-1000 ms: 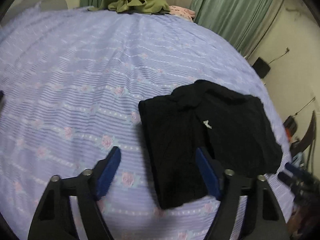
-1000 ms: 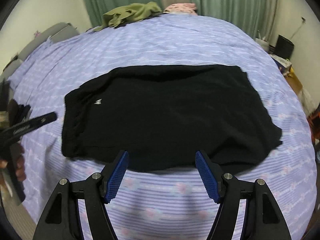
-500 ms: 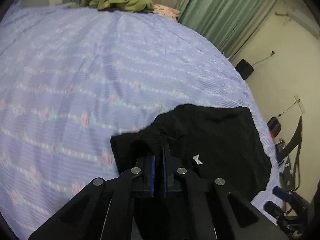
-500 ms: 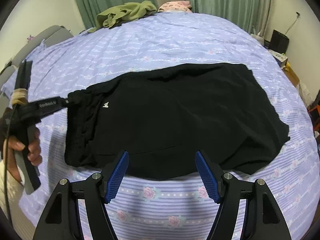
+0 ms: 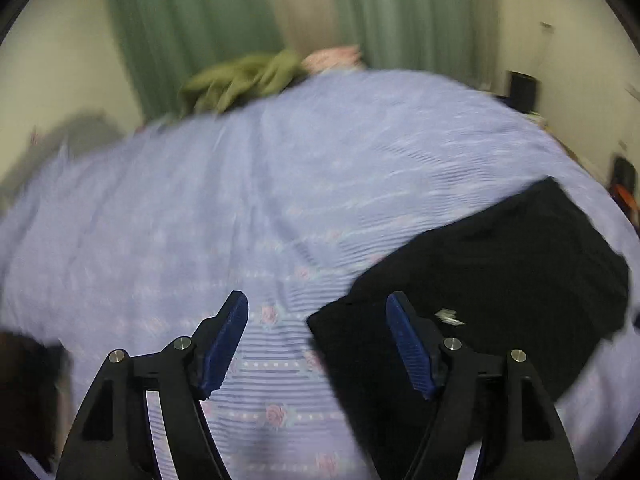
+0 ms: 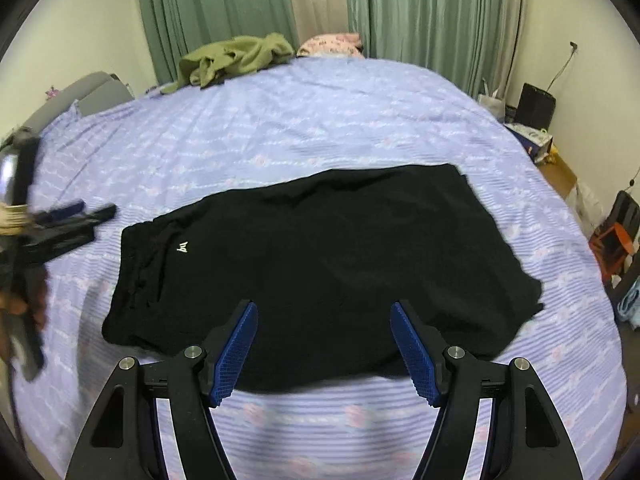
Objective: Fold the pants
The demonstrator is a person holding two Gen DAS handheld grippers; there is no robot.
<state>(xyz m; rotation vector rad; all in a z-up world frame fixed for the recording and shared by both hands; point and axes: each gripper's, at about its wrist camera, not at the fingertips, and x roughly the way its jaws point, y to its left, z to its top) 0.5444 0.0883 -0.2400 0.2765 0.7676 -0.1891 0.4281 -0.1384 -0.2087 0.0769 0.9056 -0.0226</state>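
Note:
Black pants (image 6: 320, 248), with a small white logo (image 6: 183, 247) near the waistband, lie flat and folded on the lilac flowered bedsheet (image 6: 320, 120). My right gripper (image 6: 324, 308) hovers open above their near edge, with nothing between its blue pads. My left gripper (image 5: 316, 300) is off the cloth, its jaws opening and empty, above the waist corner of the pants (image 5: 500, 280). This view is motion-blurred. In the right wrist view the left gripper (image 6: 94, 210) shows to the left of the waistband, apart from it.
A heap of olive-green clothing (image 6: 236, 58) and a pink pillow (image 6: 332, 44) lie at the far edge of the bed, before green curtains. A grey seat (image 6: 92, 92) is at the far left. Floor clutter and a black box (image 6: 536, 104) stand on the right.
The left gripper closed on the waist corner of the pants, then let go and drew back up and to the left. The waistband lies flatter. The right gripper rose slightly.

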